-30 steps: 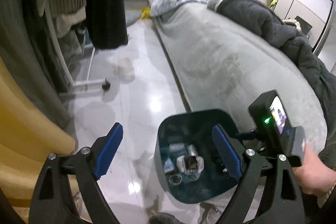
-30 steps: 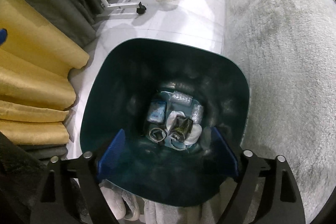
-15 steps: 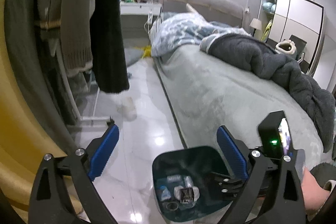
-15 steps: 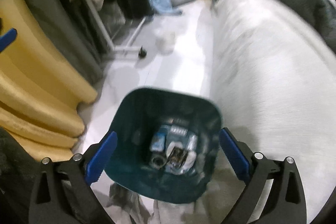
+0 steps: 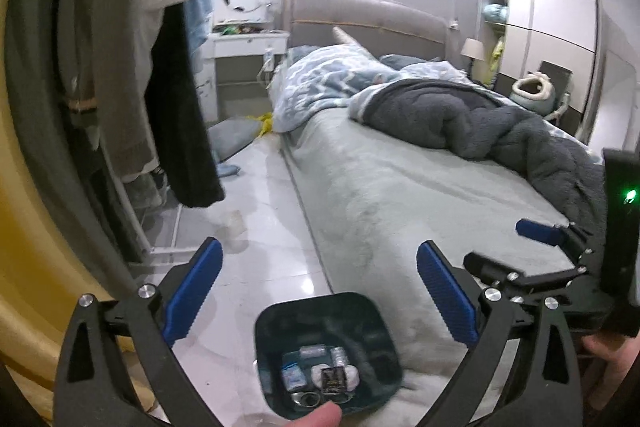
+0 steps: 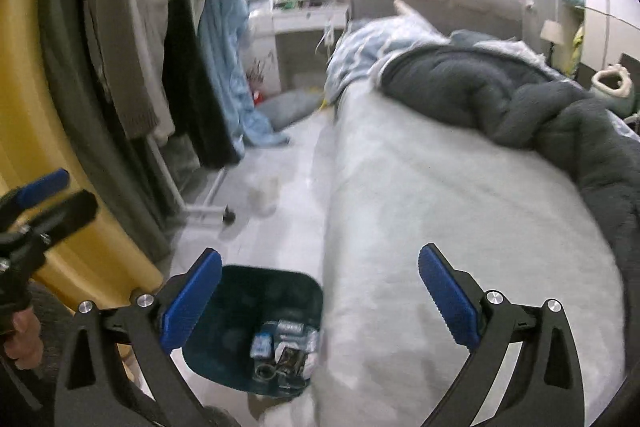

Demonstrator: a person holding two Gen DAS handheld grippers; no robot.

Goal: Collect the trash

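Note:
A dark teal trash bin stands on the white floor beside the bed, with several pieces of trash at its bottom: wrappers, small bottles and a can. It also shows in the right wrist view. My left gripper is open and empty, held high above the bin. My right gripper is open and empty, above the bin's right side and the bed edge. The right gripper also shows at the right of the left wrist view. A pale cup-like thing lies on the floor farther back.
A grey bed with a dark grey duvet fills the right. A clothes rack with hanging clothes and a yellow curtain stand on the left. A white desk and a wardrobe are at the back.
Both grippers have risen and tilted up away from the bin. The bin now sits low in both views and the whole bedroom has come into sight. Both stay open.

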